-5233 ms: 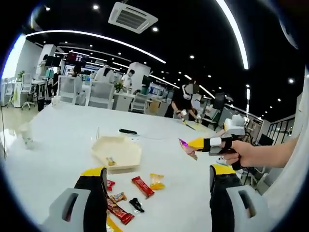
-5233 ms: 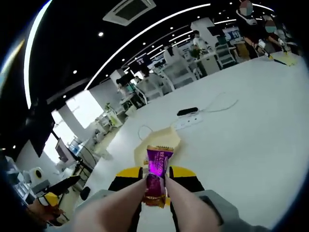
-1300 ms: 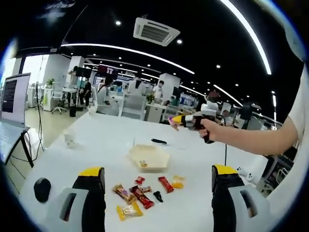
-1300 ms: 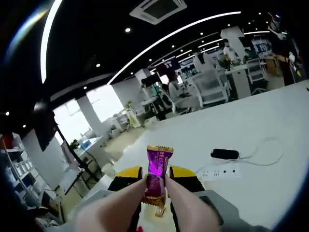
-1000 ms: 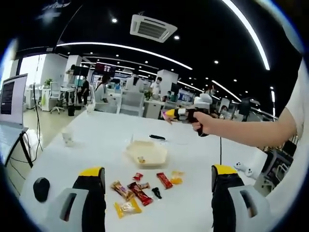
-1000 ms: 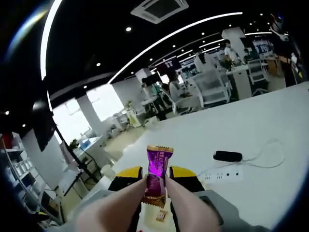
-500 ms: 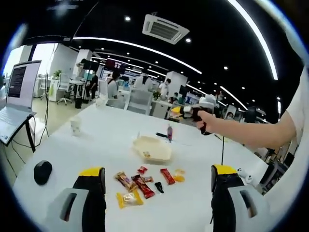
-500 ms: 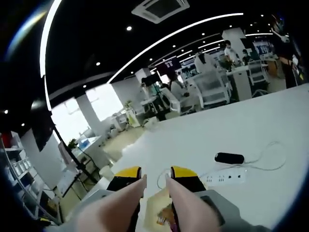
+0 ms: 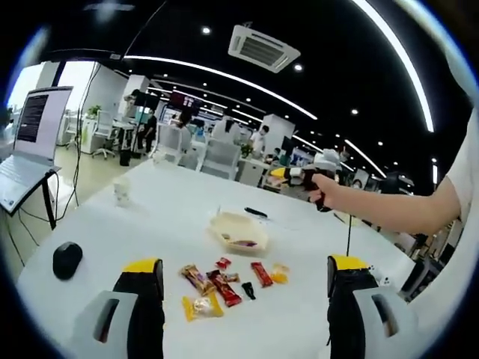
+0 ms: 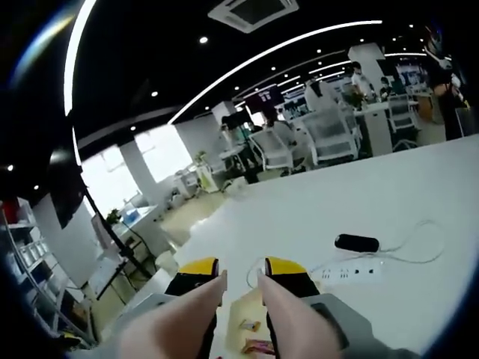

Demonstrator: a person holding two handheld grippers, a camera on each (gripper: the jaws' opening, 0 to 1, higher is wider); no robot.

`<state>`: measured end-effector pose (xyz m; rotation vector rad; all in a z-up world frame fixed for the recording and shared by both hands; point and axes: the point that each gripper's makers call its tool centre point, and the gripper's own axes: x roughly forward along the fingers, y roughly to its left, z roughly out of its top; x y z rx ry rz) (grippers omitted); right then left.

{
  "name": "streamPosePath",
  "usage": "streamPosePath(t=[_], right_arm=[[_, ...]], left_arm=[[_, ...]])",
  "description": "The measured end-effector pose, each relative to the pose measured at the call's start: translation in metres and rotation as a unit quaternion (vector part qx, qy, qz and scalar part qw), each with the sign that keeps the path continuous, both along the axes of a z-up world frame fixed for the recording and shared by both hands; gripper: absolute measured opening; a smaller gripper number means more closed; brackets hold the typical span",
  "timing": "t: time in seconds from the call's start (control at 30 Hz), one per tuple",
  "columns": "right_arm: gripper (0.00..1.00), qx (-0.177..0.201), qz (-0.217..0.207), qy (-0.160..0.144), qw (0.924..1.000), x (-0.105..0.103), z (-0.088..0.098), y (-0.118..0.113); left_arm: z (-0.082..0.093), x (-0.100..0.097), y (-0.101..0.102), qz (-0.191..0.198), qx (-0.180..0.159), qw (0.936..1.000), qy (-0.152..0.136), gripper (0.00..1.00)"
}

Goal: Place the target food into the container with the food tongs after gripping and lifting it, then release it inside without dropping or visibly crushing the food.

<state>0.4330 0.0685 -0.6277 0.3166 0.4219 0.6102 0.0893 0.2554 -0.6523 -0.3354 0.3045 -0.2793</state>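
A cream tray (image 9: 238, 224) sits mid-table with a purple-wrapped candy (image 9: 244, 243) lying in it beside a small sweet. My right gripper (image 9: 278, 173), held by a hand, hovers above and beyond the tray. In the right gripper view its flesh-coloured tongs (image 10: 239, 280) stand open with nothing between them, and the purple candy (image 10: 259, 345) lies in the tray (image 10: 241, 301) below. My left gripper (image 9: 243, 265) is open wide and empty, low at the near side, with several loose wrapped candies (image 9: 223, 283) on the table just ahead of it.
A black mouse (image 9: 66, 259) and a laptop (image 9: 34, 134) are at the left, a paper cup (image 9: 122, 192) further back. A black device (image 10: 357, 242), a white power strip (image 10: 350, 271) and cable lie beyond the tray. Office chairs and people stand behind the table.
The right gripper's tongs opened and let go of the purple candy, which dropped into the tray and now lies there. The left gripper view shifted only slightly.
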Motion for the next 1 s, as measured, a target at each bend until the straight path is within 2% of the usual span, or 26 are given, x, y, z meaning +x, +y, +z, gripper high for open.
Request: streamPosePath(t=[0.53,1.0], right_arm=[[0.24,-0.003,-0.005,0.011,0.9999,-0.017,-0.005,-0.015],[0.25,-0.002,-0.005,0.021,0.9998,-0.045,-0.017,-0.031]], left_arm=[[-0.001,-0.001,0.001,-0.003,-0.015,0.9999,-0.005,0.91],[-0.002,0.009,-0.022,-0.042,-0.011,0.9991,-0.001,0.91]])
